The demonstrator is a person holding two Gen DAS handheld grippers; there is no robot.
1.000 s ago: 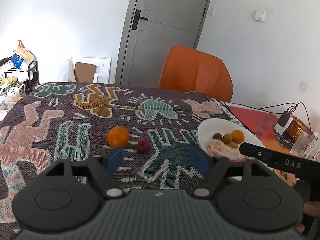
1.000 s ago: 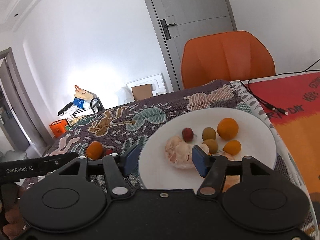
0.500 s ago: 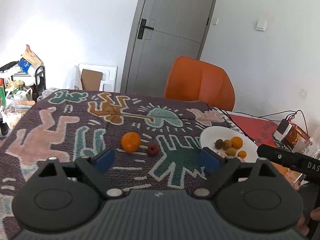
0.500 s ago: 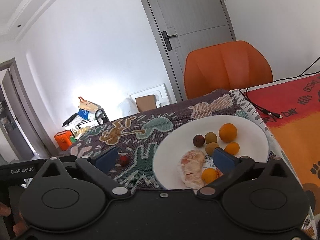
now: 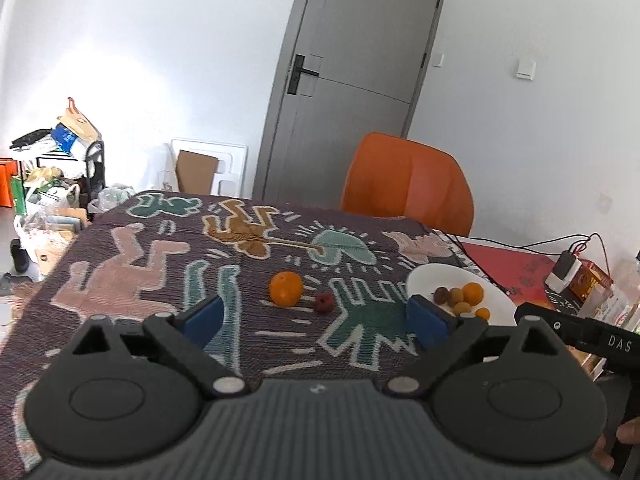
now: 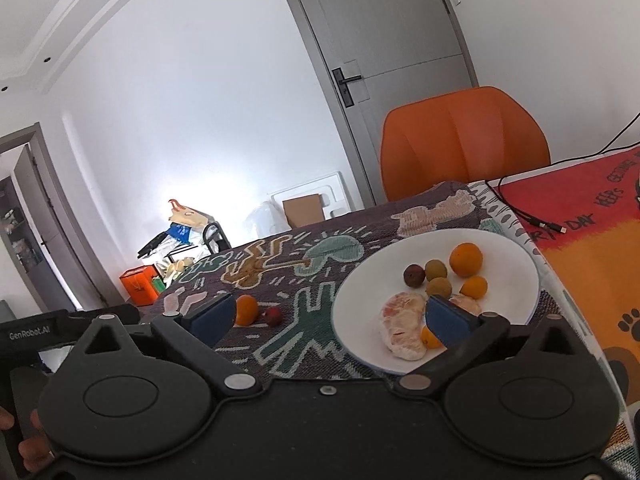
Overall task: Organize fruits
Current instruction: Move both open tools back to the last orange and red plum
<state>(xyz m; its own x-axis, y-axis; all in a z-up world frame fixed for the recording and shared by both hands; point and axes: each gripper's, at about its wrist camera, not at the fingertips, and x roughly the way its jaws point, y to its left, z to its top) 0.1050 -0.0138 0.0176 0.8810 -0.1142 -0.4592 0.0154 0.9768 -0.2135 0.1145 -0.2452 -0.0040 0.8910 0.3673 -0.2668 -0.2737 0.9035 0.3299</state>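
An orange and a small red fruit lie on the patterned tablecloth, left of a white plate. The plate holds several fruits: an orange, small brown and green ones and peeled citrus pieces. The loose orange and red fruit also show in the right wrist view. My left gripper is open and empty, held back above the table. My right gripper is open and empty, near the plate's front edge.
An orange chair stands behind the table by a grey door. A red-orange cloth with a black cable lies right of the plate. Boxes and a charger sit at the far right. Clutter fills the floor left.
Both grippers have drawn back and up from the table and opened wider. The right gripper left the peeled citrus on the plate. The fruits lie as before.
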